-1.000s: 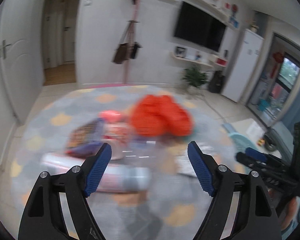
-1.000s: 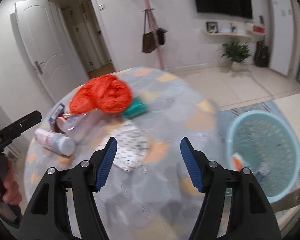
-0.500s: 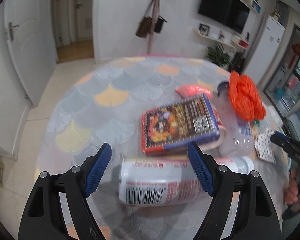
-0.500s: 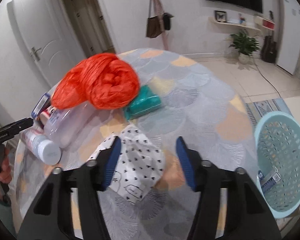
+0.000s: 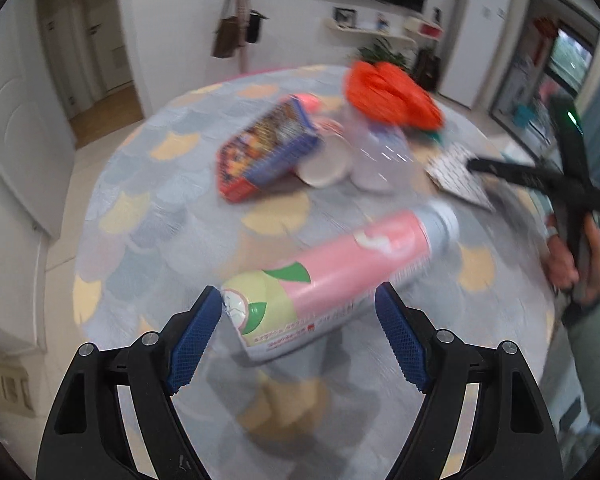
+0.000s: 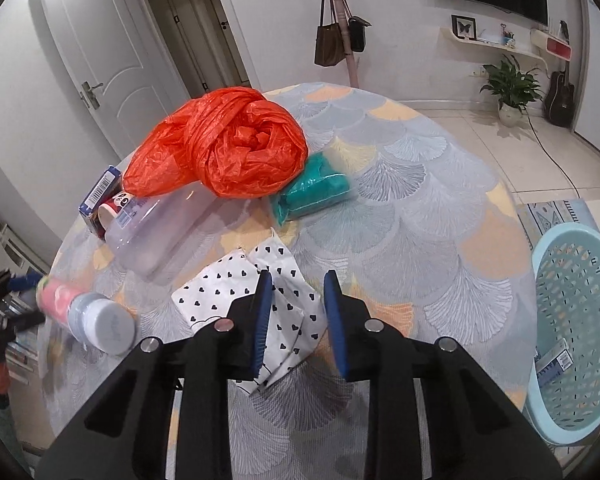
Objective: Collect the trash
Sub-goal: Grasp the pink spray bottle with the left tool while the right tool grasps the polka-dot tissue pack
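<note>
Pink bottle (image 5: 340, 276): print blurred, perhaps unreadable.

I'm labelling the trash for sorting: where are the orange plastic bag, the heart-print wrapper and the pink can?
orange plastic bag (image 6: 236, 140), right wrist view, crumpled middle.
heart-print wrapper (image 6: 216, 292), right wrist view, flat left part.
pink can (image 5: 340, 272), left wrist view, pink body.

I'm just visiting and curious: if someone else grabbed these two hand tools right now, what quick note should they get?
Left gripper: open, around the lying pink can, not gripping.
Right gripper: closing over the heart-print paper bag.
On the table: orange plastic bag, clear bottle, teal packet.
Done: one small item lies in the blue basket.
Left: nearly everything.
</note>
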The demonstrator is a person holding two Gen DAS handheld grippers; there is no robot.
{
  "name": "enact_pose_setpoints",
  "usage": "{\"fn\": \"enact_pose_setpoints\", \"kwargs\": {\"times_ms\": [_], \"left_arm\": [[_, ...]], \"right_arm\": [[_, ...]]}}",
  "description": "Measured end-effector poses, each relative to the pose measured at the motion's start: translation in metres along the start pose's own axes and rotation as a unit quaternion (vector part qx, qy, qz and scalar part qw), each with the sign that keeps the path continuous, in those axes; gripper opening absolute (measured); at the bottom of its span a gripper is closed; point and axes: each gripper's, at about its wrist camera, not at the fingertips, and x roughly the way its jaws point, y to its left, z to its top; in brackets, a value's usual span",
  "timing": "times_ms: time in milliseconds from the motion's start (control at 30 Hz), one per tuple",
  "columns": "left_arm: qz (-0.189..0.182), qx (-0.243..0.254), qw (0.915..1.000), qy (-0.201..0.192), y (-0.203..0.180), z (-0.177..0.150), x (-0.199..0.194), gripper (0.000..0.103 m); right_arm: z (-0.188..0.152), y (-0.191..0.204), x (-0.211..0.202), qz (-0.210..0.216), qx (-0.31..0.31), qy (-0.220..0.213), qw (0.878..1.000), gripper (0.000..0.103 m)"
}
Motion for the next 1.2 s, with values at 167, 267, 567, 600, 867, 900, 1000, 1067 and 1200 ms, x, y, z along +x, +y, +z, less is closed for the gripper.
{"fn": "enact_pose_setpoints", "kwargs": {"times_ms": [167, 267, 567, 600, 867, 900, 1000, 1067, 1200], "left_arm": [[-0.032, 0.038, 0.9982, 0.032, -0.033, -0.014, -0.004, 0.077], [-0.008, 0.071, 0.9973, 0.014, -0.049, -0.007, -0.007, 0.076], [-0.004, 0.115, 0.9928, 0.033, -0.081, 0.04, 0.028, 0.077], [0.002, 0.119, 0.9921, 0.04, -0.085, 0.042, 0.033, 0.077], [0.046, 0.106, 0.9923, 0.043, -0.094, 0.038, 0.053, 0.061], [0.037, 0.086, 0.9949, 0.038, -0.09, 0.038, 0.051, 0.057], [0.022, 0.043, 0.9985, 0.026, -0.083, 0.036, 0.048, 0.052], [0.011, 0.005, 0.9998, 0.014, -0.077, 0.029, 0.044, 0.051], [-0.007, -0.04, 0.9992, -0.002, -0.07, 0.021, 0.039, 0.049]], "right_arm": [[-0.001, 0.004, -0.002, -0.008, -0.007, -0.003, 1.0, 0.024], [-0.004, 0.011, -0.004, -0.01, -0.02, -0.006, 1.0, 0.024], [-0.02, 0.024, -0.02, -0.024, -0.044, -0.027, 0.998, 0.01], [-0.024, 0.024, -0.023, -0.023, -0.043, -0.029, 0.998, 0.01], [-0.046, 0.027, -0.034, -0.015, -0.048, -0.025, 0.998, 0.01], [-0.047, 0.028, -0.034, -0.015, -0.048, -0.026, 0.998, 0.01], [-0.043, 0.029, -0.031, -0.008, -0.045, -0.017, 0.999, 0.012], [-0.036, 0.027, -0.027, -0.015, -0.04, -0.012, 0.999, 0.028], [-0.022, 0.02, -0.02, -0.001, -0.027, -0.008, 1.0, 0.066]]}}
